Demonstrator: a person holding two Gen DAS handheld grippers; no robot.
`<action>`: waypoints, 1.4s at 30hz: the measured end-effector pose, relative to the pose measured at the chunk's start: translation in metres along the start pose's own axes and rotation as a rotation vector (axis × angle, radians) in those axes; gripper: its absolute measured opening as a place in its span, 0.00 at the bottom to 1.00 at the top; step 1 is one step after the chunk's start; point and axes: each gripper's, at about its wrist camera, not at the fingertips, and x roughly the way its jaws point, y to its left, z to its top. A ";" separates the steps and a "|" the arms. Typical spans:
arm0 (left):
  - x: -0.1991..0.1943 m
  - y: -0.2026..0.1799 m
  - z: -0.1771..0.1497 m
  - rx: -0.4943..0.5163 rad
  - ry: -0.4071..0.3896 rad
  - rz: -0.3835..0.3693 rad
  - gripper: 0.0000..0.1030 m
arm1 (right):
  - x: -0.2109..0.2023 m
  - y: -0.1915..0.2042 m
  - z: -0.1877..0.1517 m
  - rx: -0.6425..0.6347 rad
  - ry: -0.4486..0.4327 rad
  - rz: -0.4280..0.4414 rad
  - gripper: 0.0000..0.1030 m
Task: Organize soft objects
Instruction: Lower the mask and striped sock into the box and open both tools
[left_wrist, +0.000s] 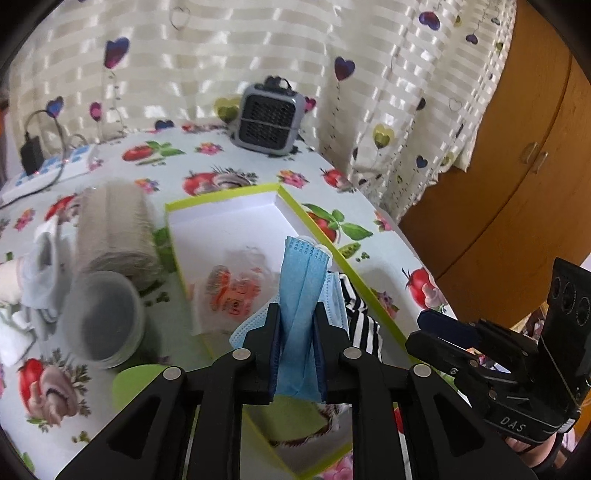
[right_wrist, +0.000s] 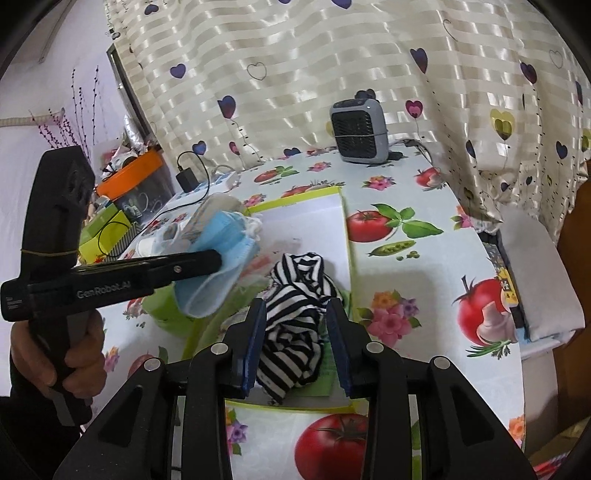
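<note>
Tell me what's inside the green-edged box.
Inside the green-edged box: a clear packet with orange print and the striped cloth. The blue mask, hanging above, hides part of the floor.

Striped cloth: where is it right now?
In the right wrist view the striped cloth lies bunched between the right gripper's open jaws, inside the green-rimmed box, right of the blue mask.

We see a grey fan heater (right_wrist: 357, 127) at the far edge of the tabletop (right_wrist: 413, 266), before a heart-print curtain (right_wrist: 295, 74). A black charger (left_wrist: 31, 155) sits plugged into a power strip (left_wrist: 55, 171).
</note>
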 end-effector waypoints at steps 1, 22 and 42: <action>0.004 -0.001 0.001 -0.002 0.010 -0.010 0.21 | 0.000 -0.001 0.000 0.004 0.002 -0.003 0.34; -0.010 -0.003 -0.005 -0.017 -0.028 -0.034 0.35 | -0.010 -0.004 -0.001 0.018 -0.020 -0.005 0.34; 0.013 -0.012 -0.011 0.046 0.015 -0.006 0.20 | -0.012 0.001 -0.004 0.013 -0.009 -0.015 0.34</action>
